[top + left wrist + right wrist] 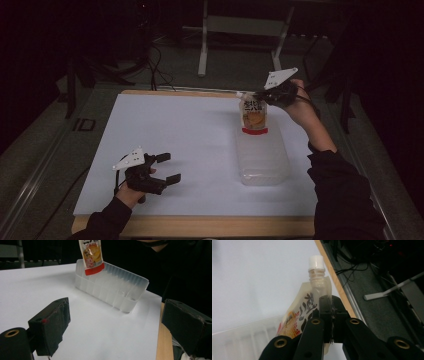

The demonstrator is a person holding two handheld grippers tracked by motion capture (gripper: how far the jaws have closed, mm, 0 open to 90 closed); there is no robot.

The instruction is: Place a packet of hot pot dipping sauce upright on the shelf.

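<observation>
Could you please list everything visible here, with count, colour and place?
Spouted pouch: one, cream and orange with a red bottom edge and white cap, held above the far end of the bin.
Bin: one, translucent white, on the table's right half.
Table: one, white top with a wooden edge.
Right gripper: one, black, clamped on the pouch near its spout.
Left gripper: one, black, jaws apart, over the table's near left.

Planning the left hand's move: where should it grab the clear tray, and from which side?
Take the clear tray by its near short end wall, coming from the left gripper, whose jaws are open. The tray is long and narrow with thin upright walls, and the right gripper holds the pouch over its far end.
</observation>
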